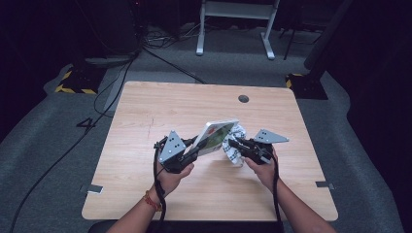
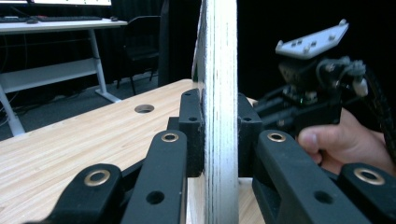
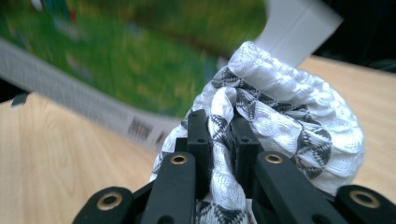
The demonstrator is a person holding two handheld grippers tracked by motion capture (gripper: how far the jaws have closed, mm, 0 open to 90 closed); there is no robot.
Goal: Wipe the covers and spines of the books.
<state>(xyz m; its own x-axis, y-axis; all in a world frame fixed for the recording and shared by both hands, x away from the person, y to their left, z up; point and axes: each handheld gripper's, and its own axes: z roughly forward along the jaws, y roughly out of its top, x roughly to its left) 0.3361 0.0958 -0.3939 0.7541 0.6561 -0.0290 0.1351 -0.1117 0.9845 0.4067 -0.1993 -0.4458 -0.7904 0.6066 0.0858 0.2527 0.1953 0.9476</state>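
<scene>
The left gripper (image 2: 219,135) has its two black jaws squeezed tight on a book (image 2: 217,93). It's a thick board book w/ stiff pages; the white page edges stand straight up btwn the jaws like a stack of thin stripes. In the high view the book (image 1: 217,135) is tilted up off the table (image 1: 145,111), green picture cover facing the right side.

The right gripper (image 3: 219,140) has its jaws pinched nearly shut on a cloth (image 3: 289,116). The cloth is soft and bumpy, shiny white w/ grey zigzag shapes (bunched into a round lump), and it bulges out above and to the right of the jaws. Just past the jaws the cloth touches the book's green cover (image 3: 126,56).

The table is flat, smooth, light wood w/ a round hole (image 1: 243,98) near the far edge.
</scene>
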